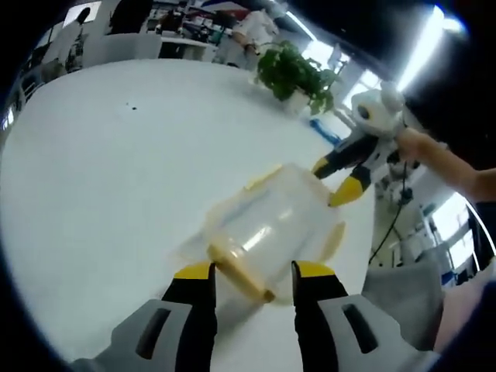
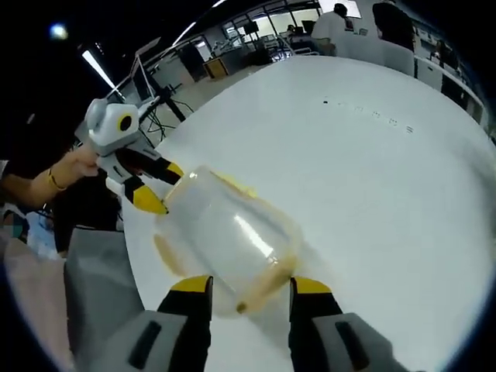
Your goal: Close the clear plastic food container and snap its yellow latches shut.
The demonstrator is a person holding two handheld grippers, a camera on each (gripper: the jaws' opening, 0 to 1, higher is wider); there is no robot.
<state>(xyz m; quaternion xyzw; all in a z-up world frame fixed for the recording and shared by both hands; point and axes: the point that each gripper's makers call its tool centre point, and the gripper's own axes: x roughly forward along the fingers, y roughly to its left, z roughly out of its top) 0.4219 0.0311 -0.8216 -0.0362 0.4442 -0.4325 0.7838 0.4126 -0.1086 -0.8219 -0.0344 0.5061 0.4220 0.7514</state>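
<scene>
The clear plastic container (image 1: 271, 225) lies on the white table (image 1: 116, 178) with its lid on. A yellow latch (image 1: 239, 271) at its near side sticks out between the jaws of my open left gripper (image 1: 253, 273). Other yellow latches (image 1: 263, 177) flare out from its sides. My right gripper (image 1: 335, 180) comes in from the right, with its yellow tips at the container's far end. In the right gripper view, the container (image 2: 225, 229) has a yellow latch (image 2: 263, 285) between the jaws of my open right gripper (image 2: 249, 285). The left gripper (image 2: 159, 186) sits at the far end.
A potted plant (image 1: 298, 74) stands at the table's far edge. A grey chair (image 1: 403, 298) is beside the table, also seen as the grey chair (image 2: 93, 271) in the right gripper view. People stand at desks (image 2: 341, 23) in the background. A hand (image 1: 418, 143) holds the right gripper.
</scene>
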